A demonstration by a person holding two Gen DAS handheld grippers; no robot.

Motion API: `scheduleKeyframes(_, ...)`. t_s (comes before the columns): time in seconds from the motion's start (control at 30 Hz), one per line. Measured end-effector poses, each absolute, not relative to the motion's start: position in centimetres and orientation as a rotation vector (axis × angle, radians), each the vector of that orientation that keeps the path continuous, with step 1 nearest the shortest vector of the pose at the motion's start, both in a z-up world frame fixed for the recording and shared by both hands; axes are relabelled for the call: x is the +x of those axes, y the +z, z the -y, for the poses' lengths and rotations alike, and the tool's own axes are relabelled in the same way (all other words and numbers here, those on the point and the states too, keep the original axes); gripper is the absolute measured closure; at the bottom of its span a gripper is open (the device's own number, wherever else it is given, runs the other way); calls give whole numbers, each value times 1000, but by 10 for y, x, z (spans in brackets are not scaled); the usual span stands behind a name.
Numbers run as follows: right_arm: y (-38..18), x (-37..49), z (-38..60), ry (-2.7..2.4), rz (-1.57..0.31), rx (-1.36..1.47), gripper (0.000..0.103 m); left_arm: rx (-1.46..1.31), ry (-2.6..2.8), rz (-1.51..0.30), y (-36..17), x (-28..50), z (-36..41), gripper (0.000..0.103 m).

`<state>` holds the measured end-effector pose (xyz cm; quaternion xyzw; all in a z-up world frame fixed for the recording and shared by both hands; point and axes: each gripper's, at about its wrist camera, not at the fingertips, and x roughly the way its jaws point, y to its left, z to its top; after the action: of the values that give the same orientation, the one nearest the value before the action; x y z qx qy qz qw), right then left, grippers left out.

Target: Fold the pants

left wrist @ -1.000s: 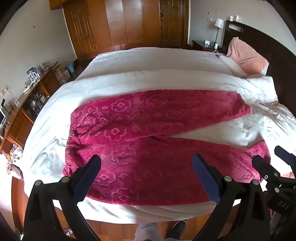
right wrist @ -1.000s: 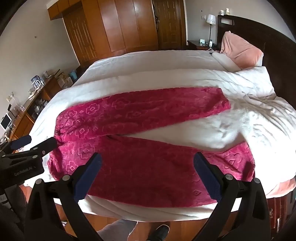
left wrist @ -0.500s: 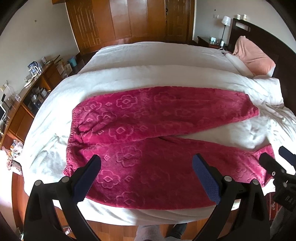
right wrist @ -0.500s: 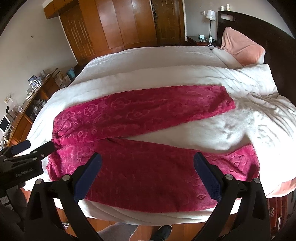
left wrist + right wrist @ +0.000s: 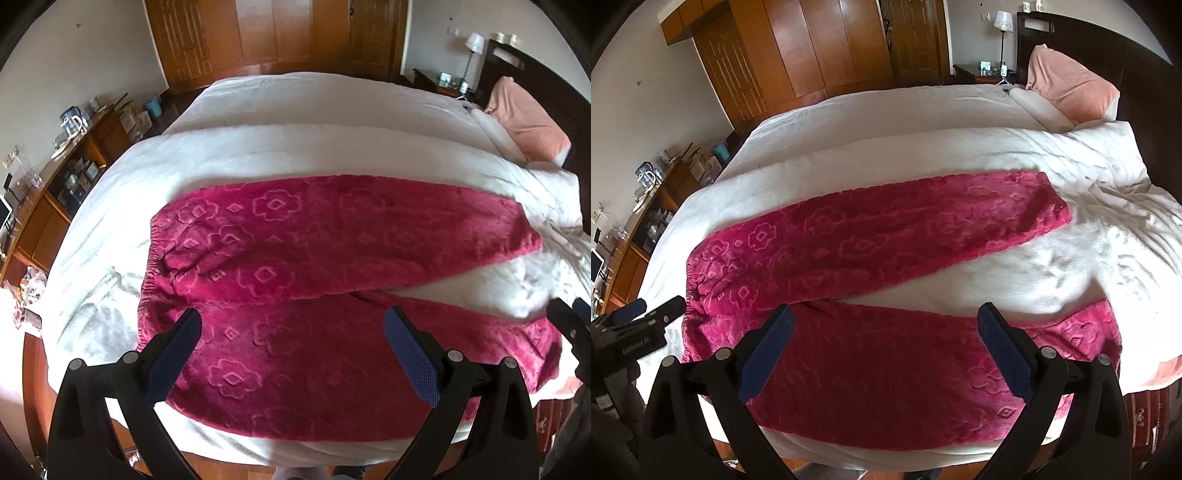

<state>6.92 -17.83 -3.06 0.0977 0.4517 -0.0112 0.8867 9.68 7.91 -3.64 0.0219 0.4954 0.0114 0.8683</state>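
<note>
White bedding (image 5: pixel 295 147) fills most of both wrist views, a wide bed with a wooden wardrobe (image 5: pixel 820 48) along the far wall at the top of the frame and a pink pillow (image 5: pixel 1071 88) against the dark headboard at upper right. From my seat I see the pants (image 5: pixel 332 258), a magenta fleece pair with an embossed flower pattern, spread flat across the middle of the frame, waistband toward the left, the two legs splayed apart toward the right with a wedge of white cover between them. The nearer leg runs along the bed's front edge at the bottom of the frame. My left gripper (image 5: pixel 291 332) hangs above that nearer leg close to the waistband, its blue-padded fingers (image 5: pixel 173 354) spread wide and holding nothing. My right gripper (image 5: pixel 886 332) sits over the same leg farther toward the cuff, jaws likewise apart and empty. A low shelf (image 5: pixel 48 206) cluttered with small items lines the left edge; a lamp (image 5: pixel 1003 22) stands on the nightstand at upper right.
</note>
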Motion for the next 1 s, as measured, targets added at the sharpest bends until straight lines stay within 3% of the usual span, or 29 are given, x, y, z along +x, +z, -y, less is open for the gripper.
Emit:
scheduleKeyframes(0.63,-62,141,142,-43,-1050,202,3,-45,232,-1110,-80,198,-208,5)
scheduleKeyframes(1.0,-77,182,122,-53,-1090,187,3,-33,256,-1141,-96,243,-235,5)
